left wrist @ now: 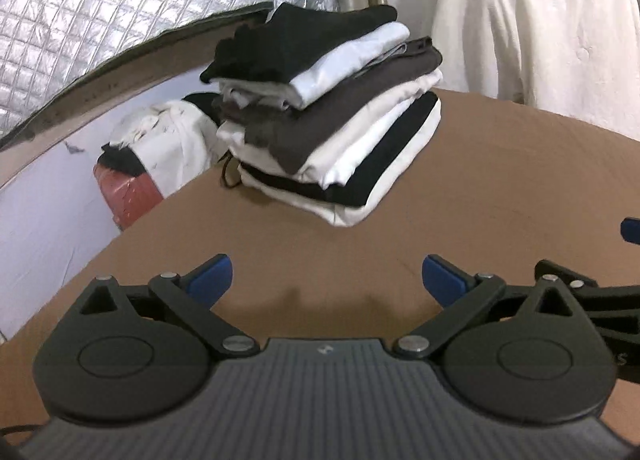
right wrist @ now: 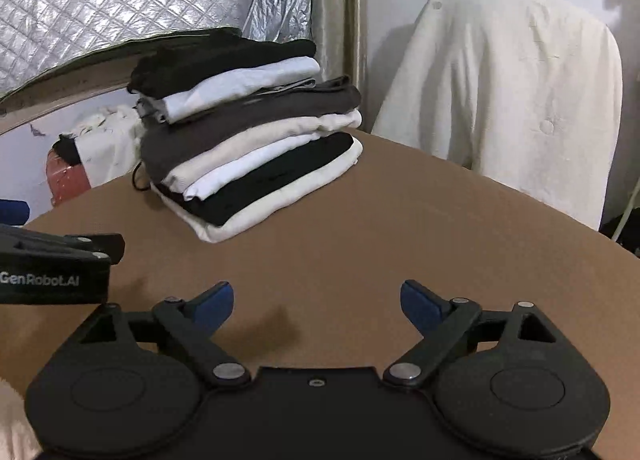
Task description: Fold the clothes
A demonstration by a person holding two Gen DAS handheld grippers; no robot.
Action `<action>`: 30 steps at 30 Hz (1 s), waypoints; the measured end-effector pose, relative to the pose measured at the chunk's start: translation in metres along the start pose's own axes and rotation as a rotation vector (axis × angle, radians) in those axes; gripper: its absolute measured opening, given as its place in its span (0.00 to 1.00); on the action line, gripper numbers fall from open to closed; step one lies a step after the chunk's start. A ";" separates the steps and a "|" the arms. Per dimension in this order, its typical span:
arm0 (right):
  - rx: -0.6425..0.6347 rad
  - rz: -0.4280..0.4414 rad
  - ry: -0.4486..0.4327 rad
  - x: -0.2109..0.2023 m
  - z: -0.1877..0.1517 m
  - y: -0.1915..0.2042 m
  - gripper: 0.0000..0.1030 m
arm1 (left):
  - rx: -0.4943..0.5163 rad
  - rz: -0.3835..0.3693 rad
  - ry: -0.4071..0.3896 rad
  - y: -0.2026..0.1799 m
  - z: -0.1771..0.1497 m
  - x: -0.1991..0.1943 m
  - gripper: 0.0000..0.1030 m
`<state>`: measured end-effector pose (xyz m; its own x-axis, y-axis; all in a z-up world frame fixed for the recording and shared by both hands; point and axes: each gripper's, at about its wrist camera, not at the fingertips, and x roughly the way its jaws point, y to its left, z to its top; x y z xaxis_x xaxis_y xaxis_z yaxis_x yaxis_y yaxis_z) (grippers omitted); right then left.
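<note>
A stack of folded clothes (left wrist: 328, 116) in black, white, grey and cream sits at the far side of the brown table (left wrist: 500, 196). It also shows in the right wrist view (right wrist: 248, 140). My left gripper (left wrist: 326, 280) is open and empty, low over the bare table in front of the stack. My right gripper (right wrist: 316, 306) is open and empty beside it, to its right. The left gripper's side shows at the left edge of the right wrist view (right wrist: 56, 260). A cream shirt (right wrist: 504, 100) hangs behind the table at the right.
A quilted silver cover (left wrist: 100, 0) leans on the wall at the back left. A red case (left wrist: 128, 192) with loose white and black clothes (left wrist: 168, 136) on it stands beyond the table's left edge. A gold curtain (right wrist: 336, 12) hangs behind the stack.
</note>
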<state>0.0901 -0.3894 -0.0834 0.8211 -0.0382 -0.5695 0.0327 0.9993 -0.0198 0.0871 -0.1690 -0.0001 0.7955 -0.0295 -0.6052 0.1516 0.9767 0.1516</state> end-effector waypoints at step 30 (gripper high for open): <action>0.021 0.005 -0.011 -0.027 -0.007 0.009 0.91 | 0.006 0.034 0.040 0.004 -0.026 0.000 1.00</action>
<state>0.0642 -0.3798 -0.0740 0.8277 -0.0333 -0.5602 0.0402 0.9992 0.0000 0.0721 -0.1595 -0.0199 0.7765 0.0124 -0.6300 0.1286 0.9757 0.1776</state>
